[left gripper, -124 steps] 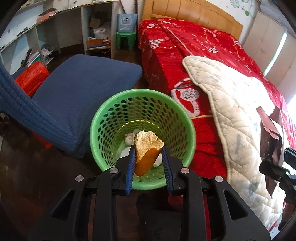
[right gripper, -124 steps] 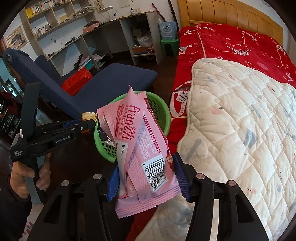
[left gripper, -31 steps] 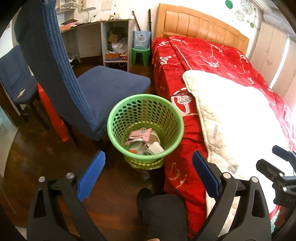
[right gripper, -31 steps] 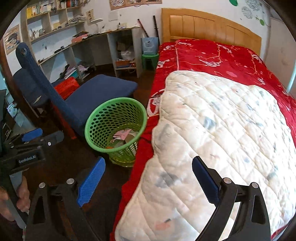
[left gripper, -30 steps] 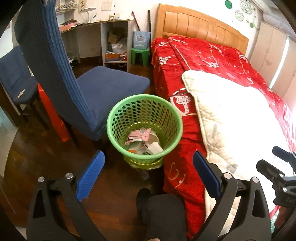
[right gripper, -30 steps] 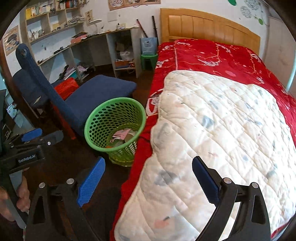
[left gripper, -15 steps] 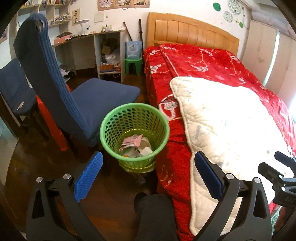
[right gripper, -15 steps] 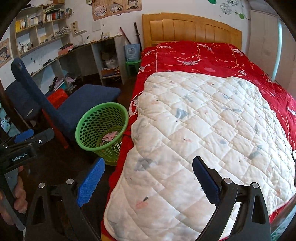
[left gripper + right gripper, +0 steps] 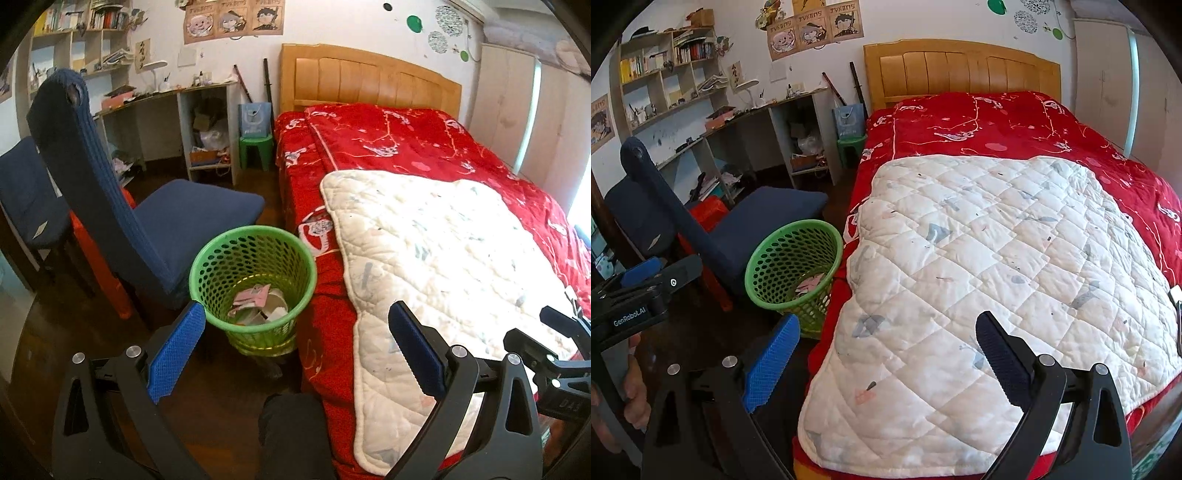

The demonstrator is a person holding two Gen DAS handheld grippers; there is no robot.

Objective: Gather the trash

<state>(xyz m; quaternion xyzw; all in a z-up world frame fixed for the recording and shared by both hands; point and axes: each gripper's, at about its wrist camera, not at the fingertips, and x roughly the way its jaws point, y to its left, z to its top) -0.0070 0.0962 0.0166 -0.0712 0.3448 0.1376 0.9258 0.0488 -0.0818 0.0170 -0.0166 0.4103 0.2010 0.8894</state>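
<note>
A green perforated waste basket [image 9: 221, 258] stands on the floor between the blue chair and the bed; it also shows in the right wrist view [image 9: 764, 266]. Inside lie a pink wrapper [image 9: 251, 297] and other scraps. My left gripper [image 9: 295, 350] is open and empty, held back from and above the basket. My right gripper [image 9: 882, 354] is open and empty over the near corner of the white quilt [image 9: 997, 258]. The left gripper [image 9: 642, 291] shows at the left edge of the right wrist view.
A blue chair [image 9: 147, 214] stands left of the basket, a second blue chair [image 9: 26, 199] and a red stool [image 9: 99, 266] behind it. The bed has a red cover [image 9: 388, 136] and a wooden headboard [image 9: 369, 81]. A desk [image 9: 166, 110] and green stool [image 9: 255, 147] stand at the back.
Both grippers let go of their trash, which now lies in the basket, and opened wide. Both have since drawn back and risen, so basket and bed look smaller.
</note>
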